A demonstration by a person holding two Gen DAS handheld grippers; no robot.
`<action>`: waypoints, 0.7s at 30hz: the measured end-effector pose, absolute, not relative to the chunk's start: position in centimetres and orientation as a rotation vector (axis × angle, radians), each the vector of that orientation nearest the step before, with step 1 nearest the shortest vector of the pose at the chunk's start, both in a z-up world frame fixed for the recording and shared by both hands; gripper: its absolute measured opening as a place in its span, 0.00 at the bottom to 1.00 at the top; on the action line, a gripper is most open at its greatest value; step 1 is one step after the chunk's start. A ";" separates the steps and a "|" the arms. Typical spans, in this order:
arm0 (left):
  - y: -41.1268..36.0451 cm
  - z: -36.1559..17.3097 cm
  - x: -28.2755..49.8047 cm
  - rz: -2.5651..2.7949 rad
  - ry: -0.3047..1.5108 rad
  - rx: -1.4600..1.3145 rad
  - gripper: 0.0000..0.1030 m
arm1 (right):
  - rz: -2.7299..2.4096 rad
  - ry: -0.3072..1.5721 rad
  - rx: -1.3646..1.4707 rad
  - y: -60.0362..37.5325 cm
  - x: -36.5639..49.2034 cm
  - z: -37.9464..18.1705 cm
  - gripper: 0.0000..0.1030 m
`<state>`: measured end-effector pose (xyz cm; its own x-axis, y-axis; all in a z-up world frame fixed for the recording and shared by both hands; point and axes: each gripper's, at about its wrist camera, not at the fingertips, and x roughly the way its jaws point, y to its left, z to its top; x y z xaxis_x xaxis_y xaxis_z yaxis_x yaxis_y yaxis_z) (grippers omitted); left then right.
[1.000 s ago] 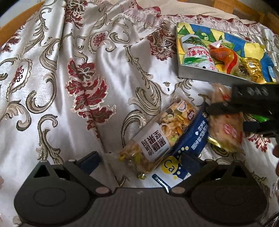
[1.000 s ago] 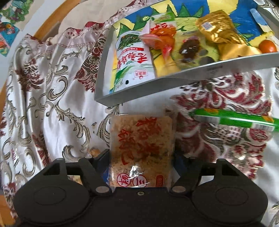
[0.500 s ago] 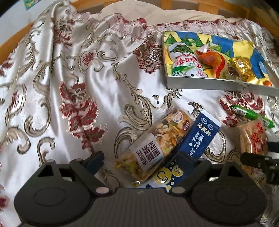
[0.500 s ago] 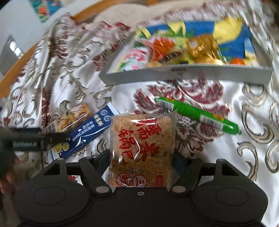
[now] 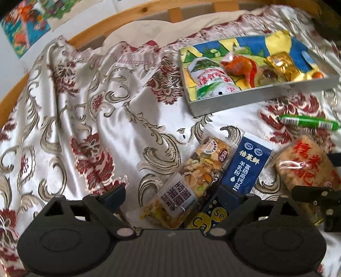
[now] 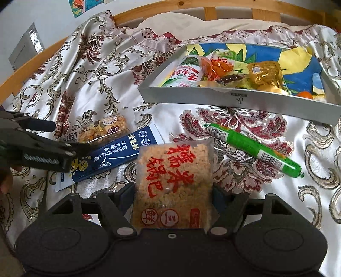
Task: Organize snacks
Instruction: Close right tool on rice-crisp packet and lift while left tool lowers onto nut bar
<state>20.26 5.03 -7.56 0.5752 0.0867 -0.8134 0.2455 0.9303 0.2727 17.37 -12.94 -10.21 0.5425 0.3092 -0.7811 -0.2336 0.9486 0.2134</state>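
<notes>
Home bedroom: bed w/ wooden slat frame (image 6: 213, 12), satin floral bedspread (image 5: 89, 110), kids' pics (image 5: 23, 29) on wall.

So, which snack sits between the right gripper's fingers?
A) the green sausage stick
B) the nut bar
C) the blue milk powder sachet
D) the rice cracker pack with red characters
D: in the right wrist view the rice cracker pack fills the right gripper, both fingers against its sides.

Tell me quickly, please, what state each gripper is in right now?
Left gripper: opening, nut bar between its fingers, ungripped.
Right gripper: shut on rice cracker pack.
</notes>
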 end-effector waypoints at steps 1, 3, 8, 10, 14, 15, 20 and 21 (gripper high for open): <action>4.9 -7.6 20.4 -0.101 0.958 0.384 0.93 | 0.325 0.943 0.085 -12.8 17.3 -10.3 0.75; 4.9 -7.6 20.5 -0.108 0.951 0.373 0.93 | 0.328 0.934 0.080 -12.7 17.1 -10.3 0.77; 5.8 -7.1 21.1 -0.098 0.945 0.295 0.93 | 0.323 0.921 0.100 -12.8 16.6 -9.9 0.85; 6.3 -7.0 21.4 -0.102 0.951 0.254 0.91 | 0.318 0.916 0.097 -12.6 16.3 -9.7 0.86; 6.3 -7.7 22.0 -0.129 0.989 0.235 0.84 | 0.303 0.902 0.043 -11.8 15.7 -10.0 0.86; 6.1 -7.8 22.1 -0.141 0.993 0.240 0.82 | 0.298 0.900 0.026 -11.5 15.6 -10.1 0.86; 5.2 -8.2 21.7 -0.207 0.993 0.271 0.61 | 0.276 0.892 -0.028 -10.6 15.0 -10.7 0.87; 5.2 -8.1 21.6 -0.207 0.991 0.269 0.60 | 0.272 0.889 -0.034 -10.5 15.0 -10.8 0.87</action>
<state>21.61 5.19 -8.12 0.5326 -0.0492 -0.8449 0.2924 0.9475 0.1291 14.98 -10.53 -10.80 0.5978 0.2200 -0.7708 -0.2484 0.9651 0.0828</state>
